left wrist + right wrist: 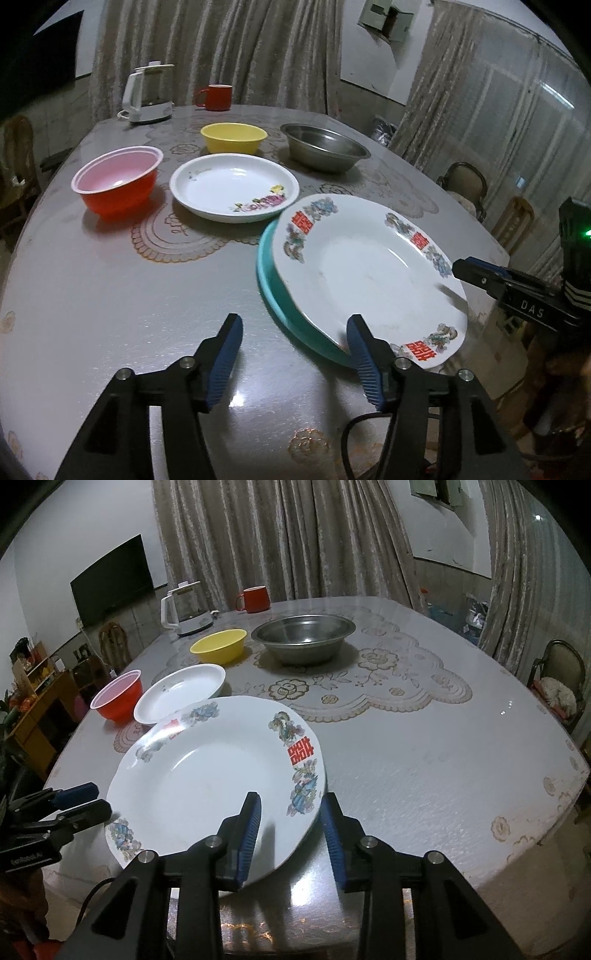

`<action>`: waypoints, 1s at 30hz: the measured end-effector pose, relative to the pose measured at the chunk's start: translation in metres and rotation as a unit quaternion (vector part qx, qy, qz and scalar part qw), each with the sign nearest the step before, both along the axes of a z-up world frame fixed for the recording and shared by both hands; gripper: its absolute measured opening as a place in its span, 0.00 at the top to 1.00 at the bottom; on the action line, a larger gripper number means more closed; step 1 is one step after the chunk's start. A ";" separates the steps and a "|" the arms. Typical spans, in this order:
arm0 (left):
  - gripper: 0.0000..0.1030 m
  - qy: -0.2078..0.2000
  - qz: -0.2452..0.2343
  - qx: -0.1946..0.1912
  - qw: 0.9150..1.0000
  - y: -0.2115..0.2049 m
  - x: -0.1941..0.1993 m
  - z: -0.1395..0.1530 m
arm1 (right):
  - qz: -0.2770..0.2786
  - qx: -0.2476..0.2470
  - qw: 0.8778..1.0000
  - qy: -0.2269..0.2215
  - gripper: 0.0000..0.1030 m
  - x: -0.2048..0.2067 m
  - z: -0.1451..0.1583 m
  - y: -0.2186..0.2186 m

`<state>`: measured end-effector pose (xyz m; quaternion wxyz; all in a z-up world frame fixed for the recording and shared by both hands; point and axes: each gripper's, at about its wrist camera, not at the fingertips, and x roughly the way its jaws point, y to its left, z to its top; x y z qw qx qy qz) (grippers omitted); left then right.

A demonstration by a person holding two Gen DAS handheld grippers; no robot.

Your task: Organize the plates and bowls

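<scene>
A red bowl with a pale pink inside (116, 182) stands near the left edge of the desk (110, 295), and just to its right lies a white plate with a floral print (234, 186); the two are apart. Behind that plate sits a yellow bowl (233, 137), and right of it a steel basin (323, 147), both on the lace mat toward the far edge. At the far left corner stand a white kettle (147, 94) and a red mug (216, 97). Nearer the front edge, a large white plate with red characters and dragon motifs (362, 273) lies tilted on a teal plate (273, 295), of which only the left rim shows beneath it. The left hand-held gripper (291, 341) stands with its jaws apart and nothing between them: its left finger is over bare desk, and its right finger is at the near rim of the stacked plates; whether it touches them cannot be told. The right hand-held gripper (291, 812) straddles the right rim of the large white plate, one blue pad over the plate's inside and the other outside the rim, with a visible gap on the outer side, so the pads do not clamp it. In the left wrist view this gripper enters from the right edge at the plate's rim
</scene>
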<state>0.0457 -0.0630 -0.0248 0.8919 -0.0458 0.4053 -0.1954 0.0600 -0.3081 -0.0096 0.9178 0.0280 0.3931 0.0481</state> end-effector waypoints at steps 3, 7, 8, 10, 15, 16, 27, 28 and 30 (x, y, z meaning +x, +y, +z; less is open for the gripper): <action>0.34 -0.001 0.012 -0.003 1.000 0.006 0.003 0.003 | -0.003 -0.004 1.000 -0.003 0.66 0.002 0.005 -0.001; 0.29 0.005 0.032 -0.014 0.999 0.015 0.012 0.007 | 0.003 -0.022 1.000 -0.009 0.65 0.009 0.012 -0.001; 0.29 0.009 0.039 -0.019 0.999 0.018 0.015 0.007 | 0.004 -0.025 1.000 -0.009 0.65 0.013 0.014 -0.001; 0.28 0.013 0.047 -0.024 0.999 0.023 0.019 0.007 | 0.006 -0.026 1.000 -0.008 0.65 0.018 0.016 -0.001; 0.24 0.019 0.066 -0.031 0.997 0.032 0.029 0.008 | 0.012 -0.033 0.999 -0.011 0.65 0.033 0.021 0.002; 0.24 0.019 0.068 -0.032 0.997 0.033 0.031 0.009 | 0.014 -0.035 0.999 -0.011 0.64 0.035 0.022 0.003; 0.10 0.025 0.109 -0.032 0.993 0.041 0.061 0.006 | 0.039 -0.005 0.999 0.020 0.64 0.078 0.014 0.010; 0.10 0.028 0.112 -0.034 0.993 0.041 0.064 0.006 | 0.045 0.005 0.999 0.023 0.64 0.083 0.015 0.011; 0.10 0.036 0.118 -0.037 0.992 0.042 0.074 0.003 | 0.057 0.027 0.997 0.032 0.64 0.096 0.017 0.013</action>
